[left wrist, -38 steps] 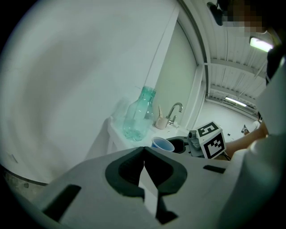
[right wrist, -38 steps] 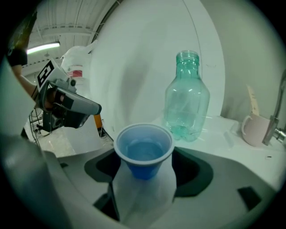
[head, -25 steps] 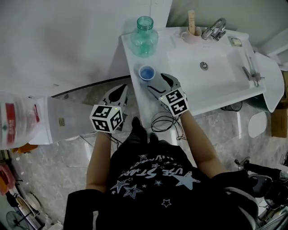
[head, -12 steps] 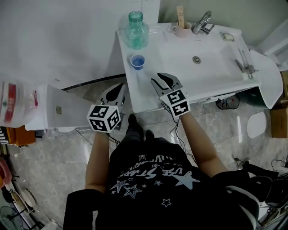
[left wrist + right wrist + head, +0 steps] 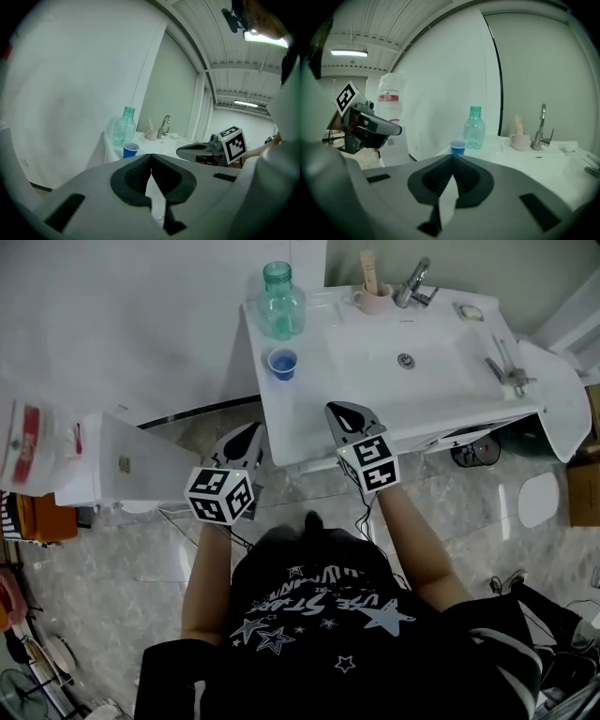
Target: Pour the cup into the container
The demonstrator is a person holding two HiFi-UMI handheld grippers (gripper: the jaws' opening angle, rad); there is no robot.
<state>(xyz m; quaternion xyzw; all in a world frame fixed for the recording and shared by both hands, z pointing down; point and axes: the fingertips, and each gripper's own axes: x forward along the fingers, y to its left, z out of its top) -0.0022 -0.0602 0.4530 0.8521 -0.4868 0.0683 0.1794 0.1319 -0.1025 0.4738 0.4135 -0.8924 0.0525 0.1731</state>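
A small blue cup [image 5: 282,363] stands on the white sink counter [image 5: 281,418] near its left edge, just in front of a clear green plastic bottle [image 5: 280,304]. My right gripper [image 5: 349,412] is over the counter's front edge, a hand's length short of the cup, with its jaws shut and nothing between them. My left gripper [image 5: 251,432] hangs left of the counter, off its edge, also shut and empty. The cup [image 5: 458,146] and bottle [image 5: 474,128] show ahead in the right gripper view. In the left gripper view the cup [image 5: 131,150] and bottle [image 5: 124,127] are likewise ahead.
A pink mug [image 5: 373,299] holding a stick stands by the tap [image 5: 412,282] behind the basin [image 5: 405,360]. A white box-like unit [image 5: 127,465] and a large water jug [image 5: 33,442] are at the left. Marble floor lies below the counter.
The right gripper's jaws have gone from wide open to shut, and the gripper has drawn back from the cup toward the counter's front edge. The left gripper has hardly moved.
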